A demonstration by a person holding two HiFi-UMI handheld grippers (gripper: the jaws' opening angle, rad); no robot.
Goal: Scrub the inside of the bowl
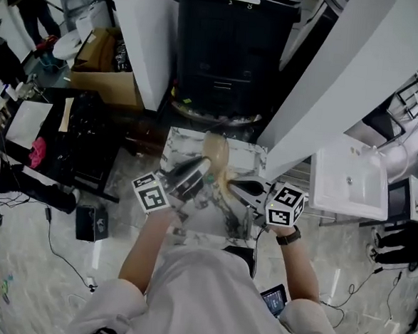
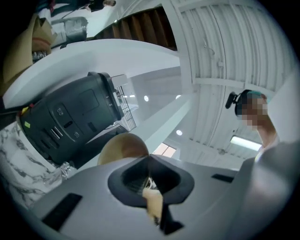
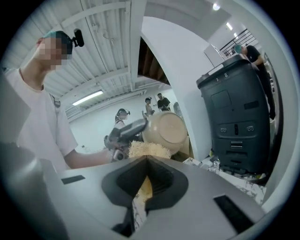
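1. Bowl (image 1: 216,153), beige, round and glossy, hangs tipped on edge over the marble-patterned table (image 1: 249,158). Its long outline runs away from the person.
2. The left gripper (image 1: 203,168) is clamped on the bowl's rim. The right gripper (image 1: 232,186) is pinched tight on a pale yellow fibrous scrubber (image 3: 149,150) at the bowl's lower edge.
3. Only the right gripper view shows the bowl's round face. The left gripper view shows just a curved edge.

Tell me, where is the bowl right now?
The bowl is mid-picture in the head view, held up over the marble table by the left gripper, with the right gripper and its yellow scrubber right beside it.
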